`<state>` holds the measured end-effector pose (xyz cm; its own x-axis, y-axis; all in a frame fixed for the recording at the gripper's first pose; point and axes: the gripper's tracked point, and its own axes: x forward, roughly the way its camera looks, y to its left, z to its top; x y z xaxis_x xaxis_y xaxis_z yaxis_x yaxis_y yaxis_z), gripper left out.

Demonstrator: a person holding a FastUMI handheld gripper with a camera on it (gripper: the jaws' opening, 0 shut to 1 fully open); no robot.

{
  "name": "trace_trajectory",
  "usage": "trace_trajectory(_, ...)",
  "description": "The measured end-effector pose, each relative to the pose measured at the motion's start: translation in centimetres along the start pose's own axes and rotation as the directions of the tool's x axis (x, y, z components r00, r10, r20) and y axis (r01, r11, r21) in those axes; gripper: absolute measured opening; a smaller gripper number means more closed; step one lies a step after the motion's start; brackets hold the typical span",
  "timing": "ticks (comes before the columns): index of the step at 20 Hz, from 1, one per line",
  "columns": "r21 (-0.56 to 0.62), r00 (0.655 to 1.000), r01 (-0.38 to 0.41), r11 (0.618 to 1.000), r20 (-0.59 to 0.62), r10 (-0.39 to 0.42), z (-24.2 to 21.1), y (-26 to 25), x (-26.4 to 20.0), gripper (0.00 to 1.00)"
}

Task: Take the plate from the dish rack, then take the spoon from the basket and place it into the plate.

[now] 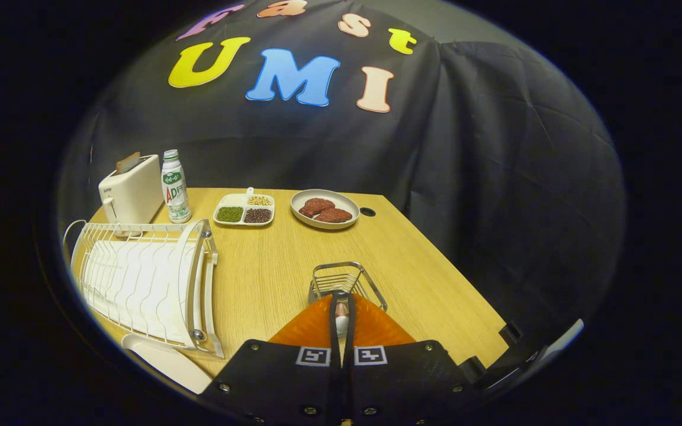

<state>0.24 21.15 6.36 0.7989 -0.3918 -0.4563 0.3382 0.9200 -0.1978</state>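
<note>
My gripper (341, 296) is shut, its two orange fingers (308, 326) pressed close on a small pale spoon (341, 319) that shows in the narrow gap between them. Just beyond the fingertips stands the wire basket (370, 283) on the wooden table. The white plate (166, 362) lies flat on the table left of the fingers, in front of the dish rack (145, 278). The rack is white wire with a white cloth inside it.
At the back of the table (436, 278) stand a white toaster (132, 190), a bottle (174, 186), a divided tray of beans (244, 209) and a dish with brown patties (324, 209). The table's right edge drops off past the basket.
</note>
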Motion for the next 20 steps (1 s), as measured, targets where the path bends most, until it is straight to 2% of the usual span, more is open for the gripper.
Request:
trace_trajectory(4,-0.034,1.000,0.004,0.999,0.012,-0.004,0.6,-0.3,-1.8,0.00)
trace_trajectory(8,-0.054,0.999,-0.010,0.999,0.042,0.013,1.6,0.7,-5.5,0.00)
trace_trajectory(12,-0.078,0.997,0.036,0.996,0.077,-0.030,2.7,1.6,-9.8,0.00)
trace_trajectory(20,-0.065,0.995,0.017,0.998,0.097,-0.011,3.2,8.3,-17.4,0.00)
